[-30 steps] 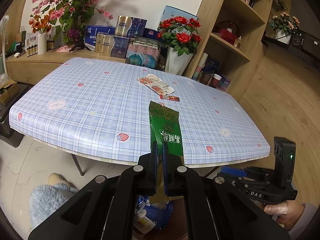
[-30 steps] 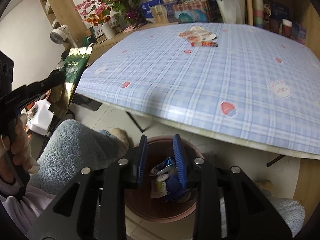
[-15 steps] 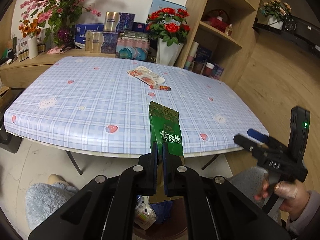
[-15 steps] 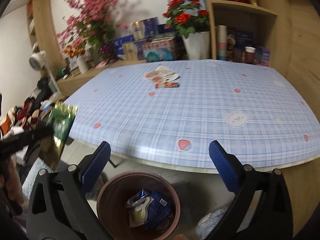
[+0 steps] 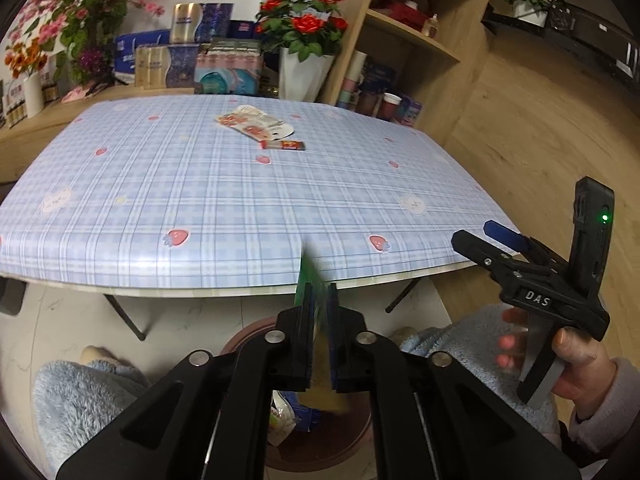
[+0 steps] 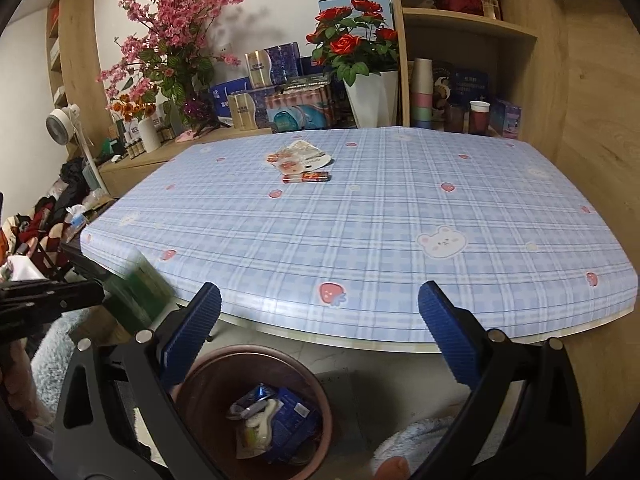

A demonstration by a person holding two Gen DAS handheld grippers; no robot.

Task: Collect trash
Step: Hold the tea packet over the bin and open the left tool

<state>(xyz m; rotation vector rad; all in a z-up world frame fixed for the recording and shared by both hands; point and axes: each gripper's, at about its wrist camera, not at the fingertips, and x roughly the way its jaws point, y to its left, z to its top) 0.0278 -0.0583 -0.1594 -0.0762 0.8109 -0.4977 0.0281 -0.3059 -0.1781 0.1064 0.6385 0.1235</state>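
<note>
My left gripper has its jaws slightly parted around a blurred green packet, which is slipping down above the brown bin. The packet also shows in the right wrist view, beside the left gripper. My right gripper is wide open and empty above the bin, which holds several wrappers. It shows at the right in the left wrist view. On the checked table lie a white-and-red wrapper and a small red stick packet.
Flower vases, boxes and cups stand behind the table's far edge. A wooden shelf unit rises at the right. Blue fluffy slippers flank the bin. A fan and clutter sit at the left.
The left gripper has loosened and the green packet has slid down, now blurred. The right gripper has opened wide after being shut above the bin, and lifted.
</note>
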